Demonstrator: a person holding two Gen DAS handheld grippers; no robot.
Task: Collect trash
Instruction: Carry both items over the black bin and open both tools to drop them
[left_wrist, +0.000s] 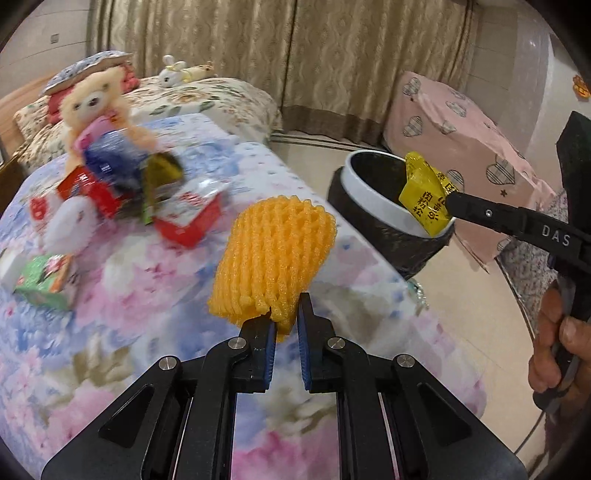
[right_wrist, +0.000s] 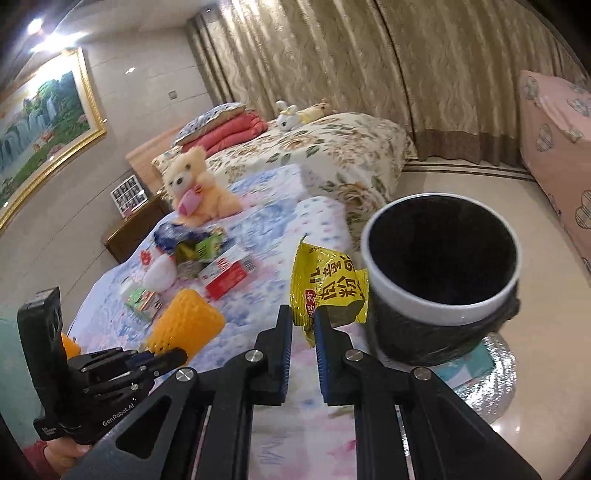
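**Bedside trash collection: both grippers loaded beside the bin**

Left gripper (left_wrist: 286, 314): fingers pinched on the lower edge of an orange foam fruit net (left_wrist: 273, 258), held up over the floral bedspread (left_wrist: 110, 302). In the right wrist view the same gripper (right_wrist: 177, 354) and net (right_wrist: 186, 323) show at near left.

Right gripper (right_wrist: 303, 314): fingers closed on the bottom corner of a yellow snack wrapper (right_wrist: 327, 286) printed with black characters. The wrapper stands upright just left of the trash bin (right_wrist: 441, 310). In the left wrist view the gripper (left_wrist: 448, 203) holds the wrapper (left_wrist: 426, 195) over the bin's right rim (left_wrist: 373, 206).

Trash bin: round, white rim, black liner folded over the outside, standing on the pale floor just right of the bed's near corner. Its inside is dark; contents cannot be made out.

Remaining litter on the bedspread, far left of the net: a red and white carton (left_wrist: 188, 218), a second red carton (left_wrist: 92, 188), a green box (left_wrist: 46, 282), a blue packet (left_wrist: 110, 155), a dark green-gold wrapper (left_wrist: 160, 177) and a white foam net (left_wrist: 70, 225), heaped together, blurred.

Other items: a cream teddy bear (left_wrist: 99, 103) sitting behind the heap; a second bed with a floral cover (right_wrist: 332, 147) beyond; a white plush rabbit (right_wrist: 286, 116) on it; beige curtains (right_wrist: 369, 55) along the far wall; a pink heart-print cover (left_wrist: 454, 136) at far right.
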